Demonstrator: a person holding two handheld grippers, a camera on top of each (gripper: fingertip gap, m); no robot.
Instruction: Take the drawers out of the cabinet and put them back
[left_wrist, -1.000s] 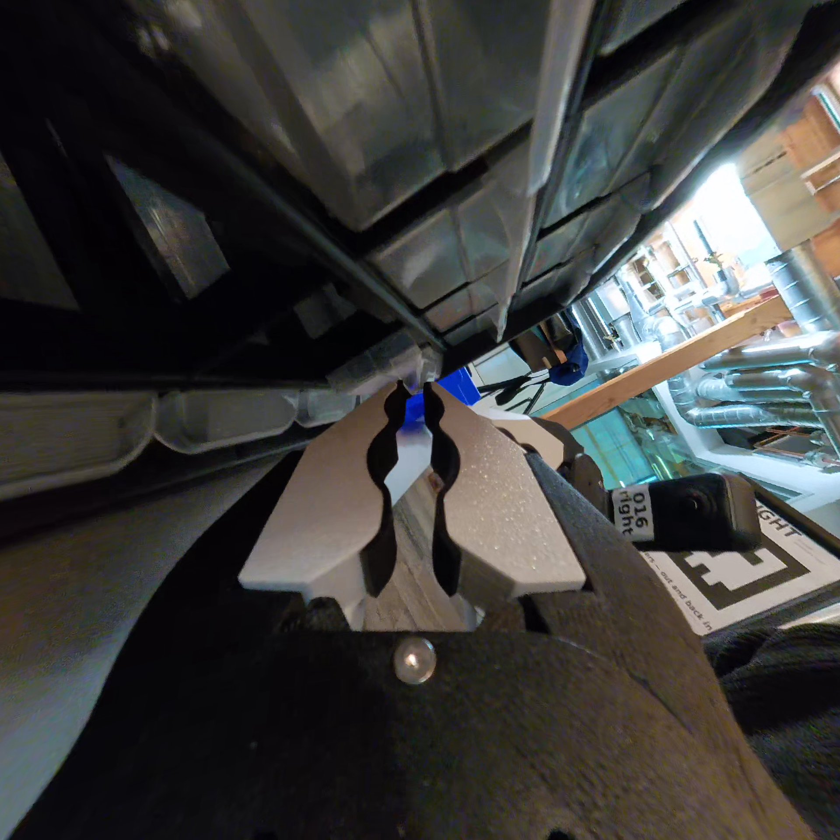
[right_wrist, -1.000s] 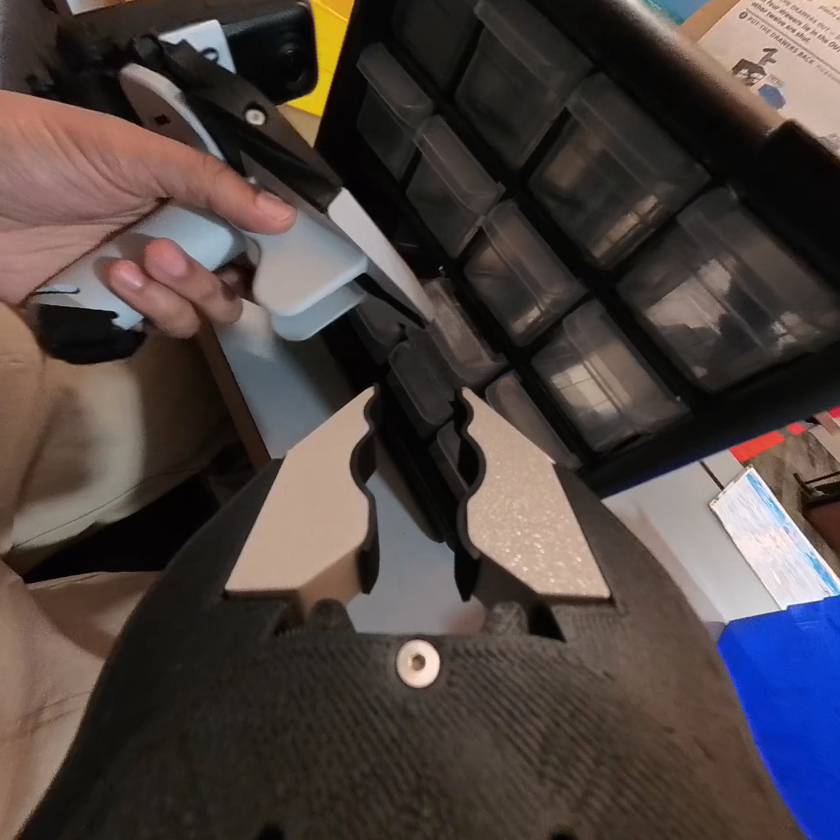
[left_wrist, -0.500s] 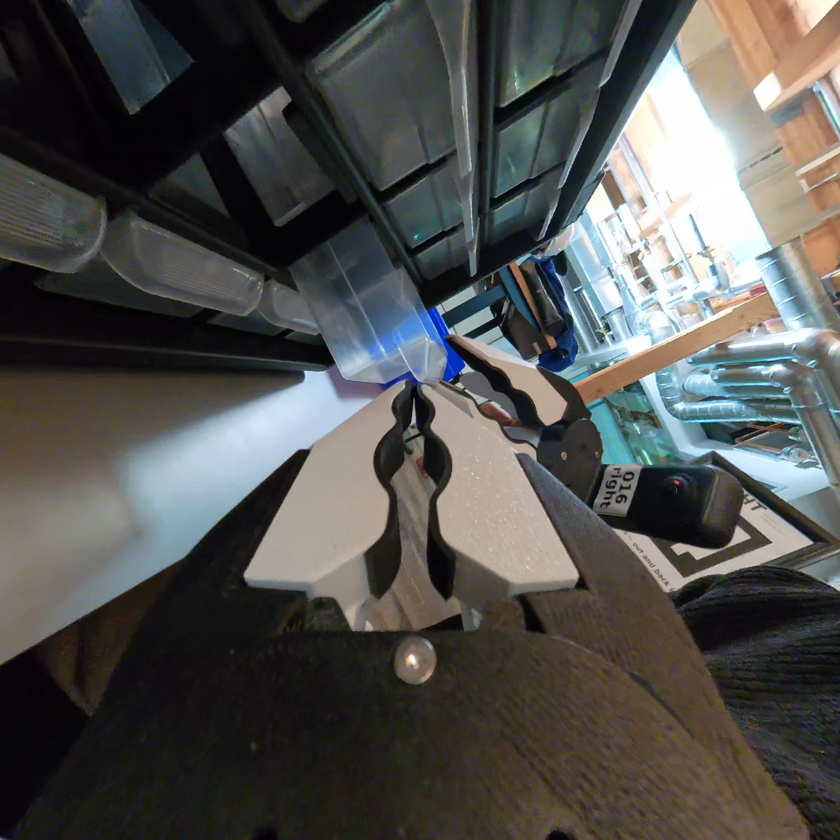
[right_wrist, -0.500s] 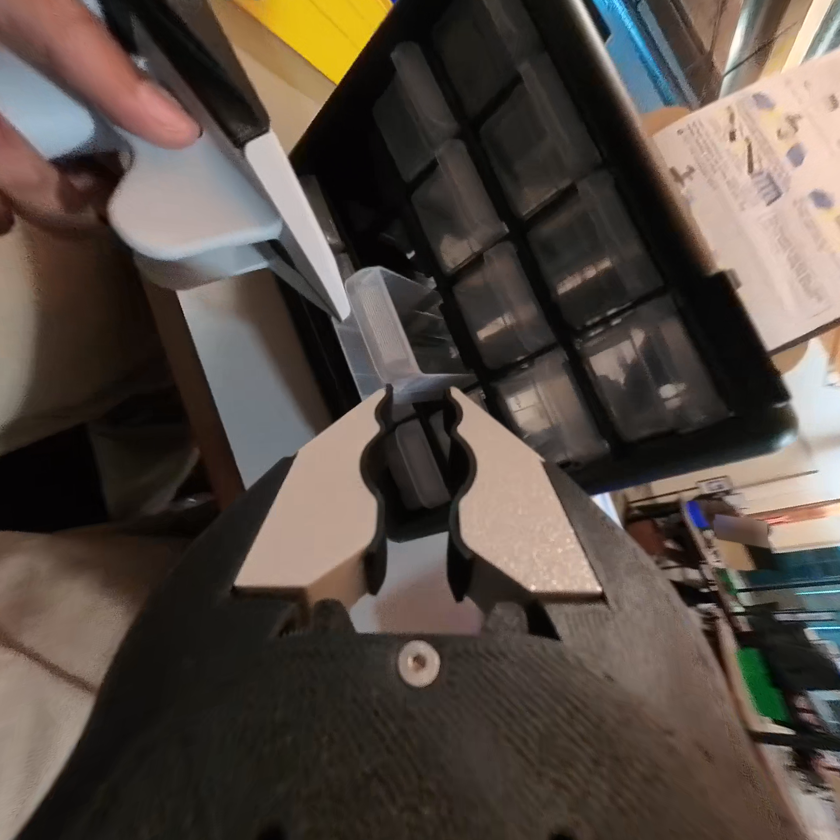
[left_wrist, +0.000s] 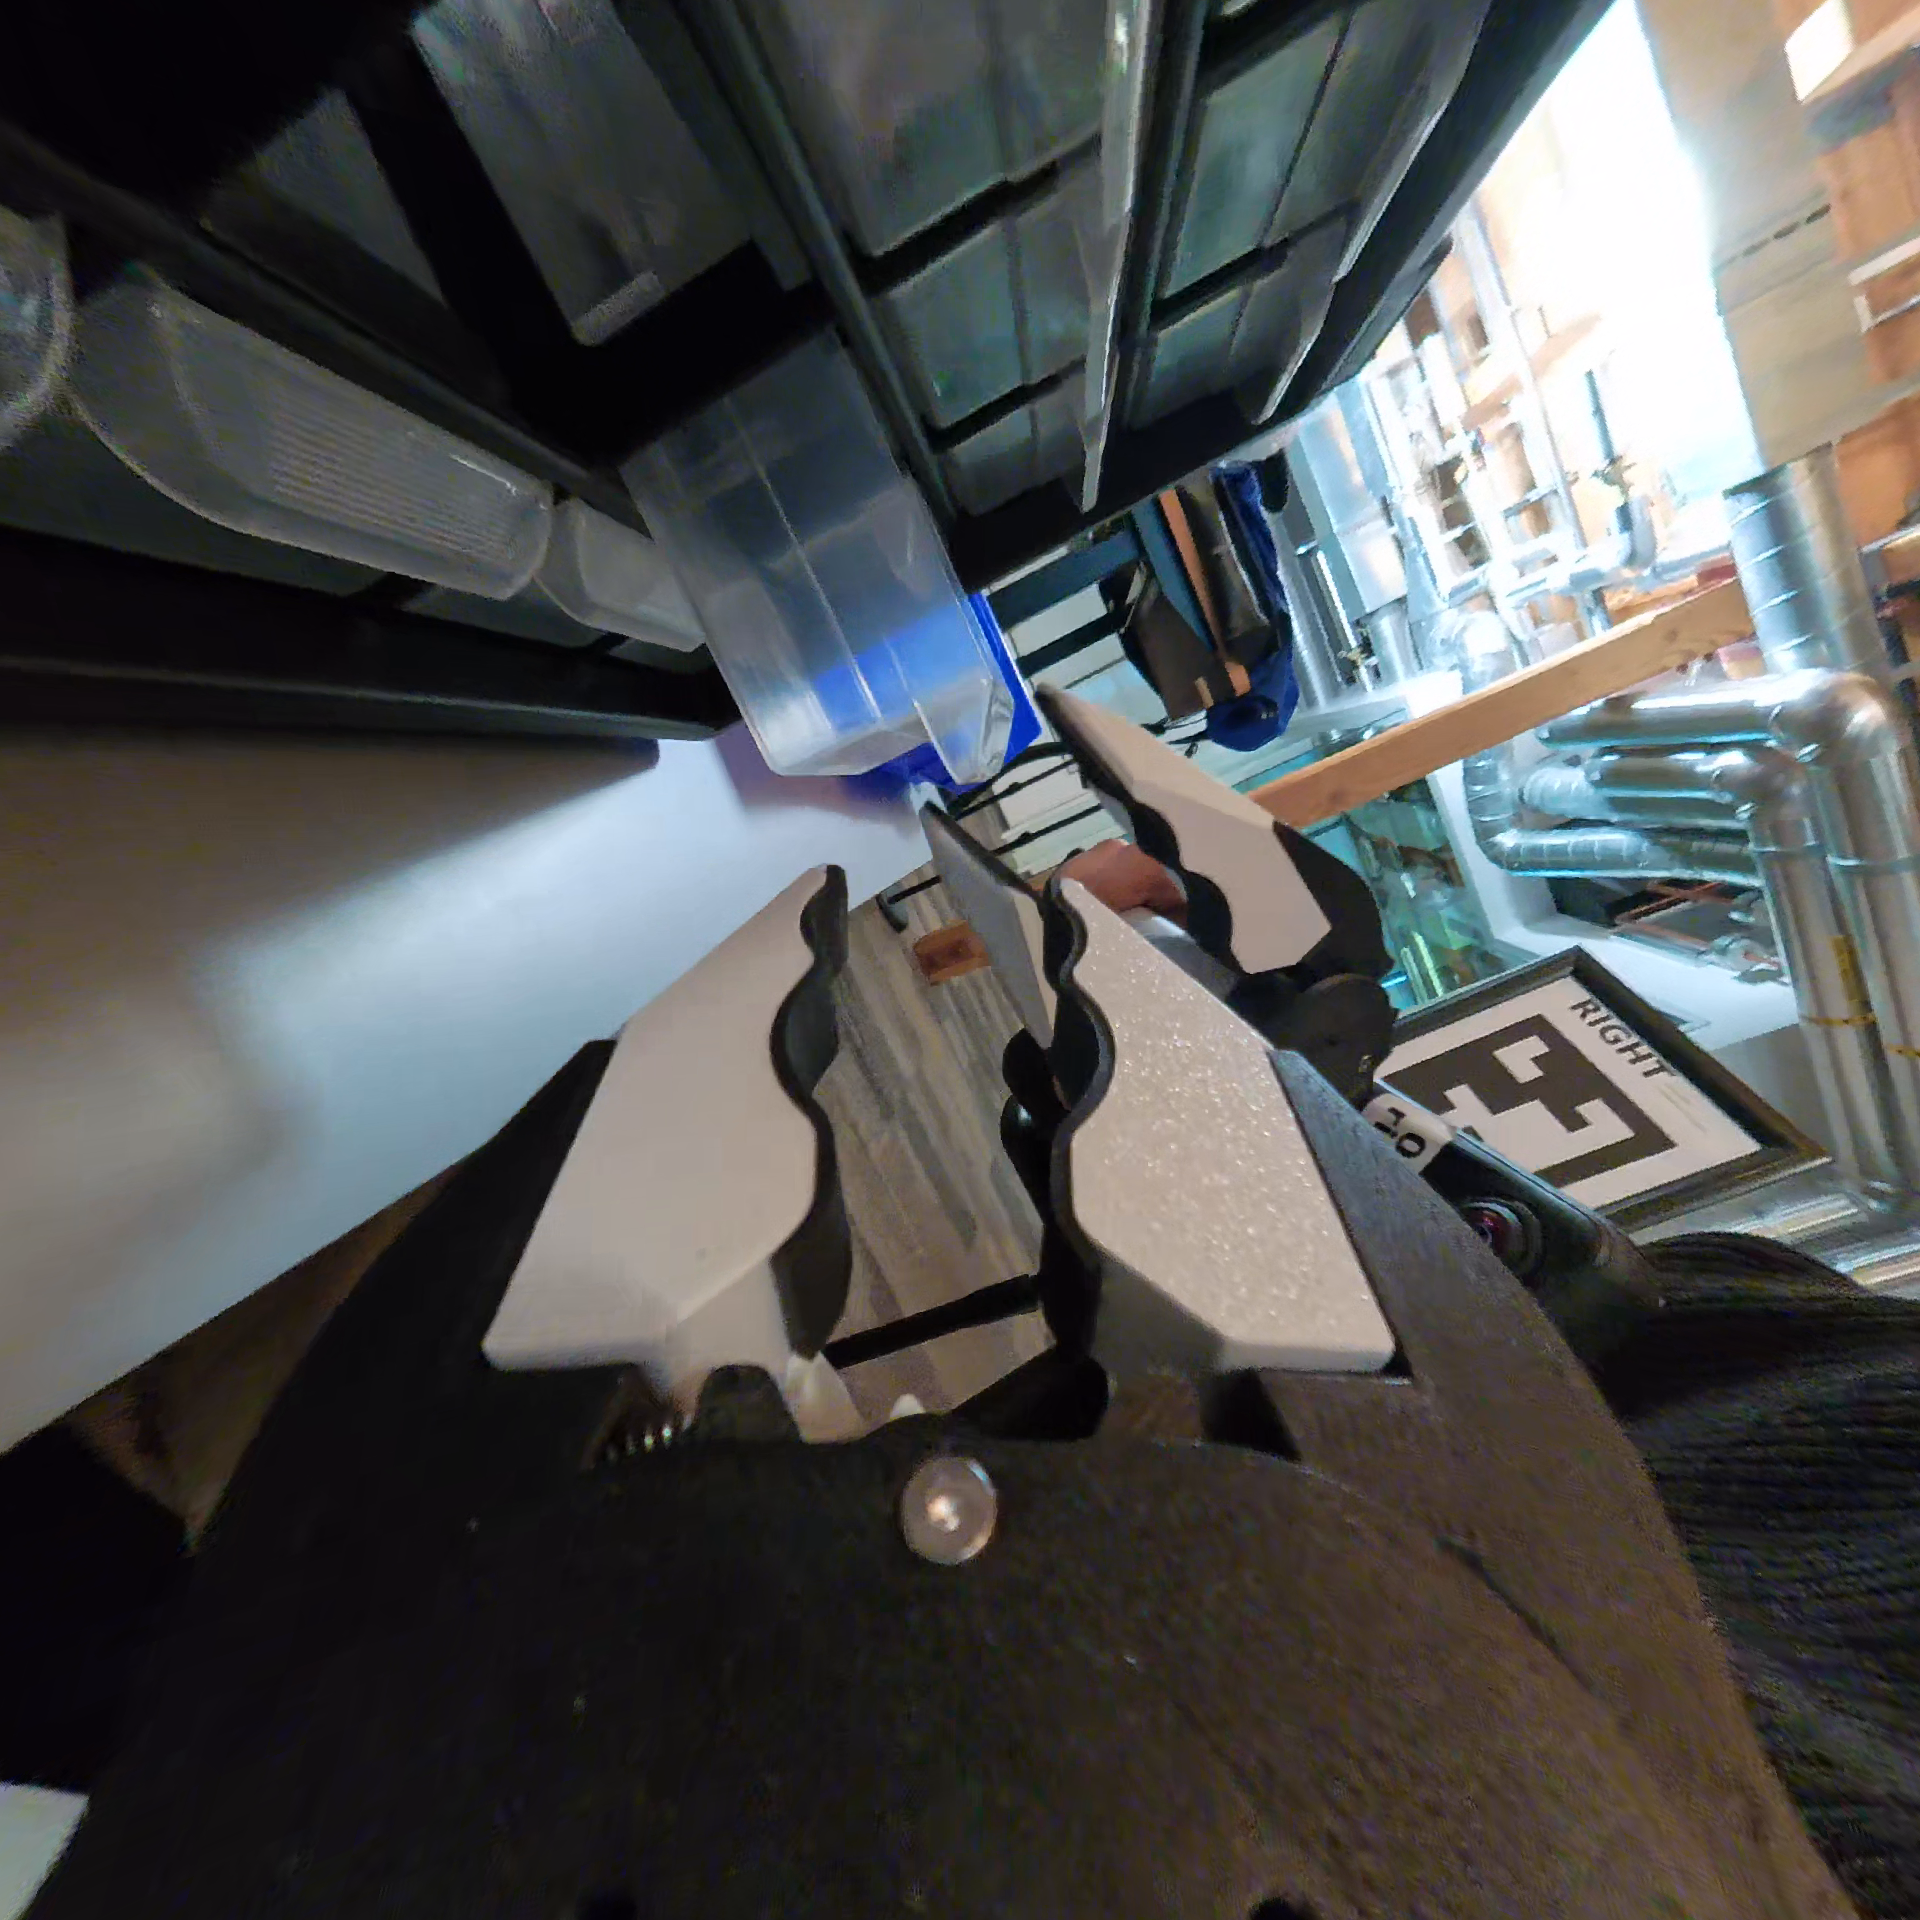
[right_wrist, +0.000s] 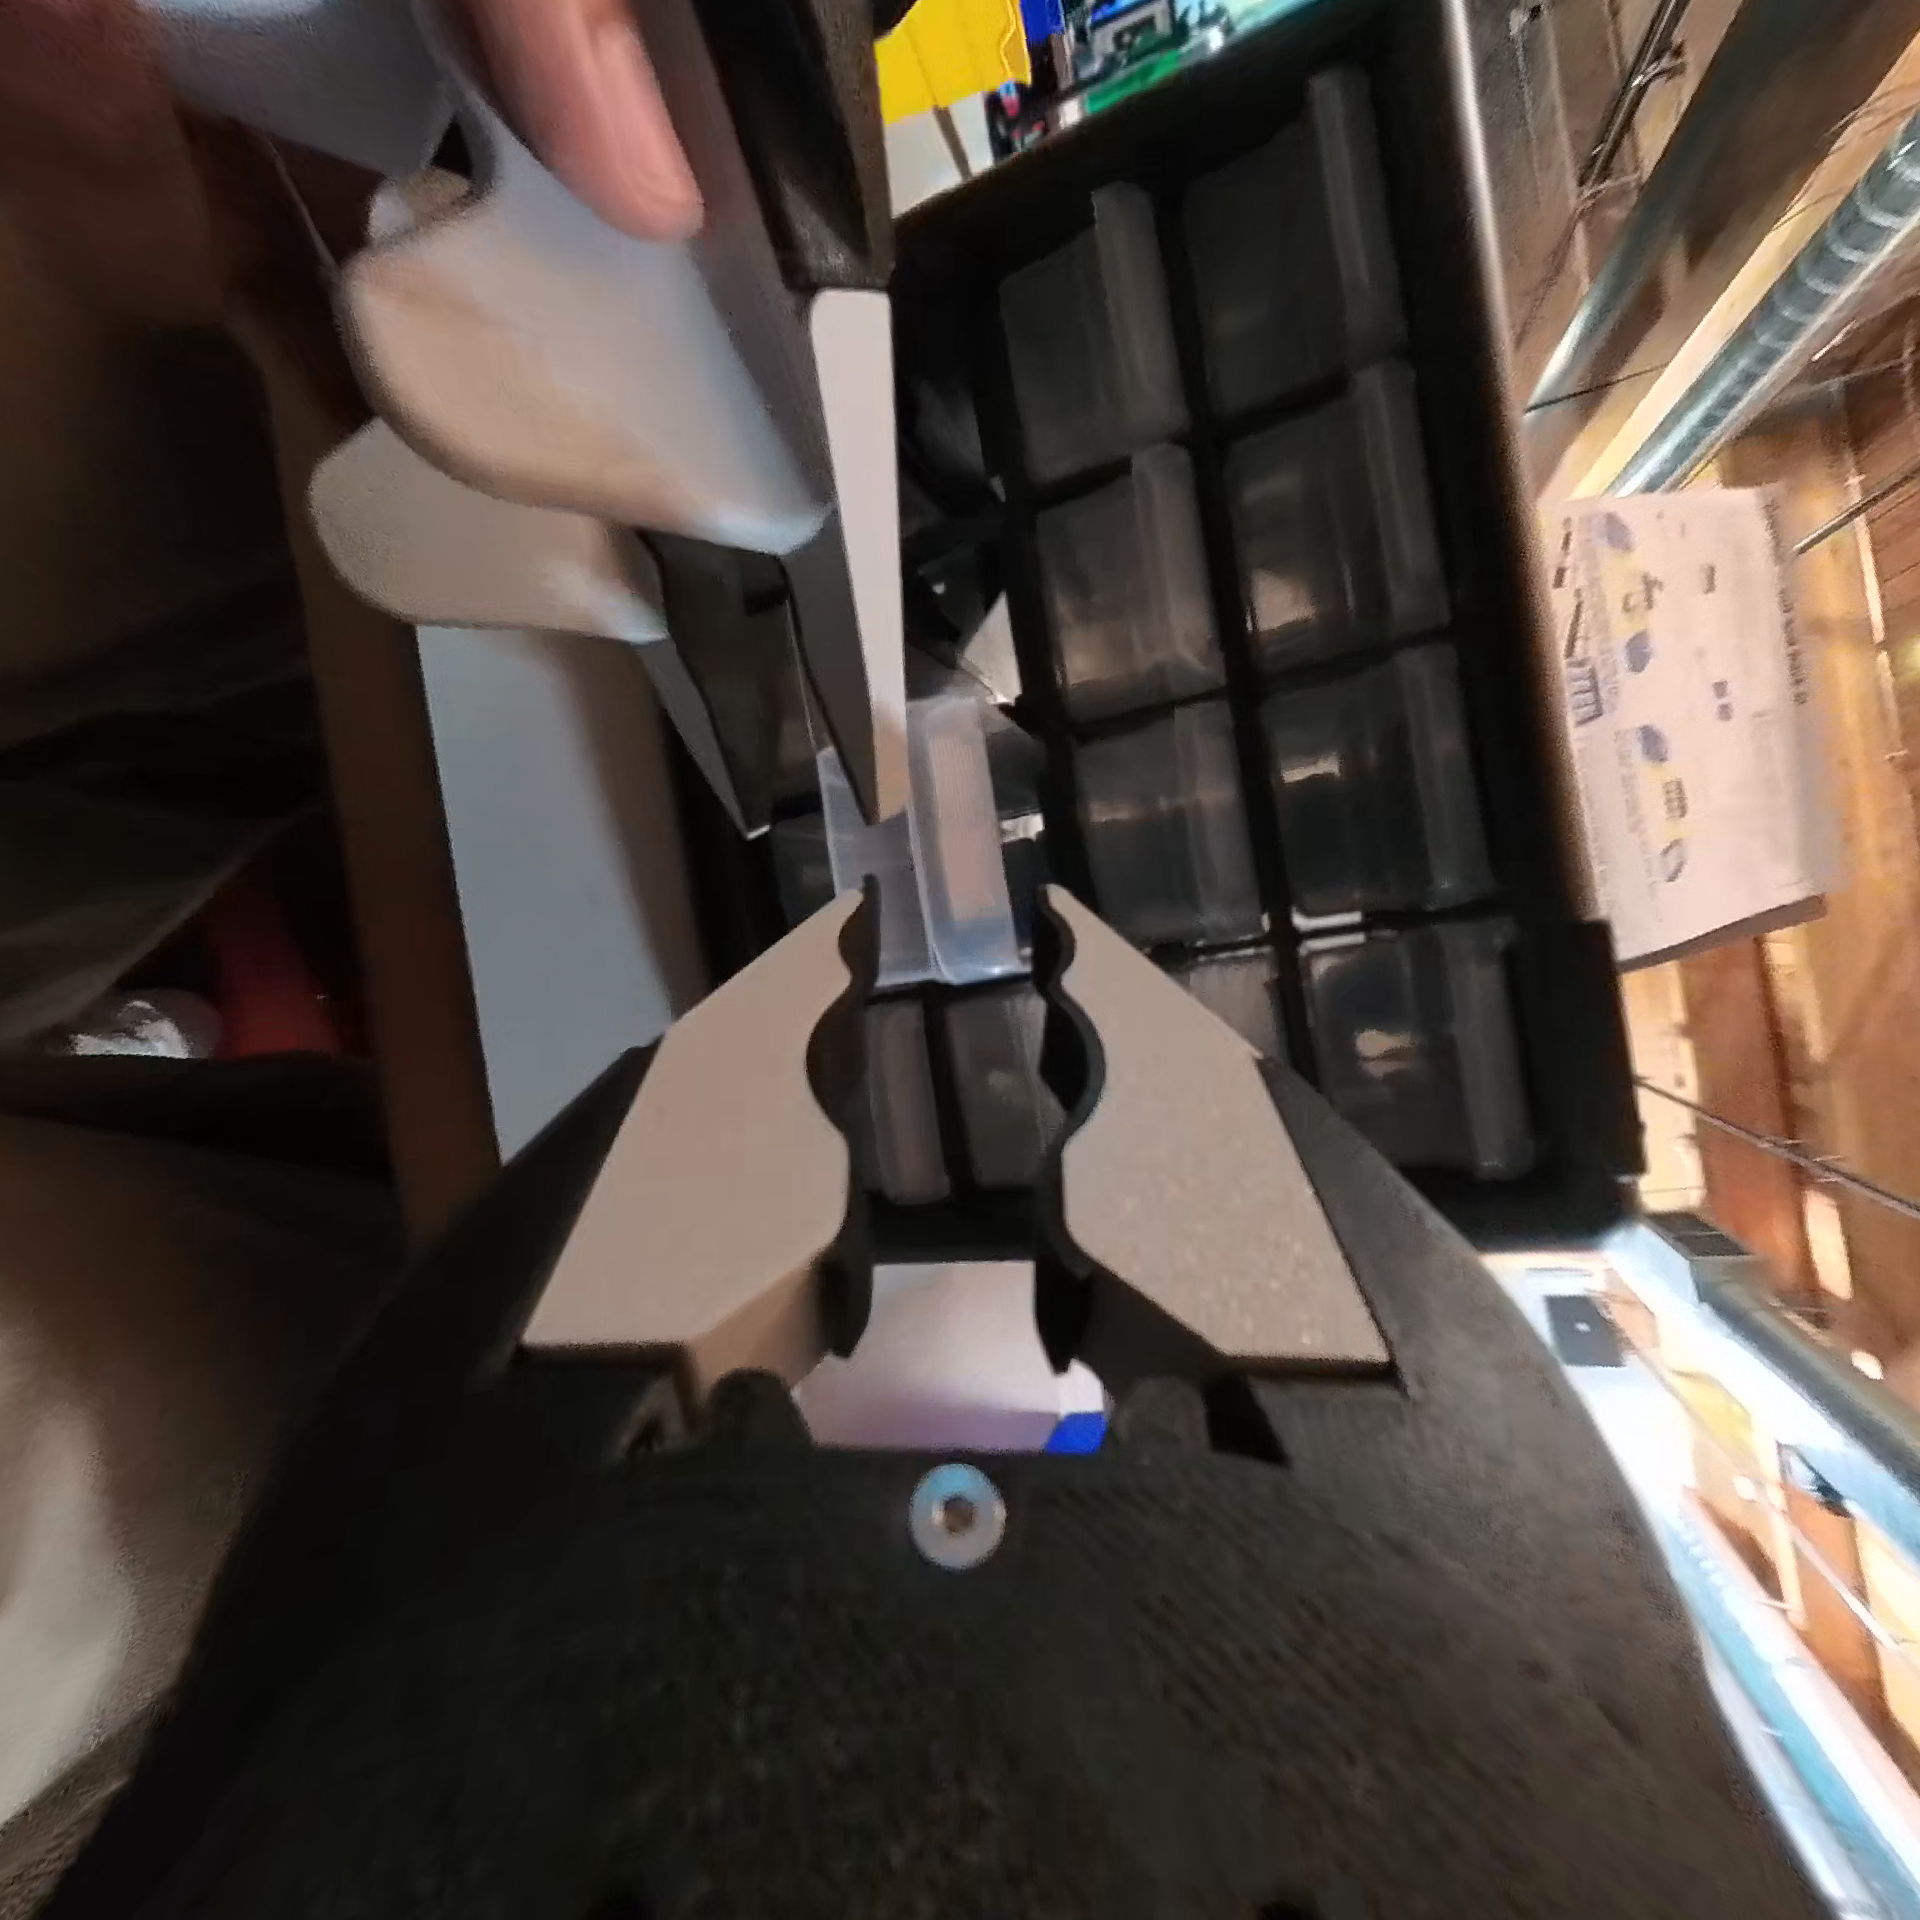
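A black cabinet (right_wrist: 1507, 520) full of clear drawers fills both views, standing on a pale table (left_wrist: 312, 987). One clear drawer (left_wrist: 821, 634) sticks partway out of the bottom row; it looks empty. The shut drawers around it are too dim to see inside. The left gripper (left_wrist: 940, 904) is released, jaws apart and holding nothing, just short of the drawer. The right gripper (right_wrist: 951, 914) is also spread, its tips either side of the drawer's front (right_wrist: 951, 862) without clamping it. A printed sheet (right_wrist: 1704, 717) lies beside the cabinet
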